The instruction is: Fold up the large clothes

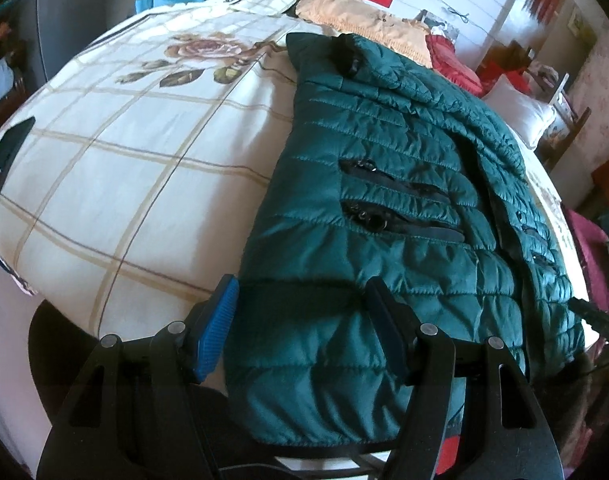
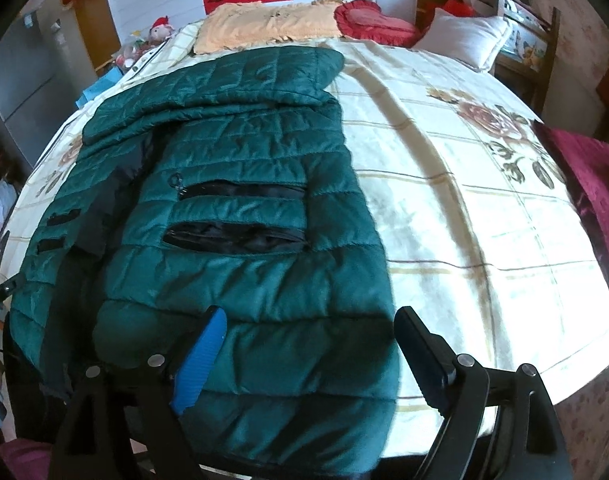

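A dark green quilted jacket point(image 1: 384, 200) lies flat on the bed, collar toward the headboard, hem toward me, with two black zipped pockets on each front panel. My left gripper point(image 1: 304, 304) stands open over the hem. Its blue-padded finger sits at the jacket's left edge and the other finger over the fabric, which lies flat between them. In the right wrist view the jacket point(image 2: 244, 160) fills the left half. My right gripper point(image 2: 310, 324) is open wide over the hem's right corner, and the fabric there is not pinched.
The cream checked bedspread point(image 2: 444, 200) with rose prints lies bare beside the jacket. An orange cloth point(image 2: 264, 24), a red heart cushion point(image 2: 368, 20) and a white pillow point(image 2: 464, 36) sit at the headboard. A maroon cloth point(image 2: 584, 168) hangs at the bed's right edge.
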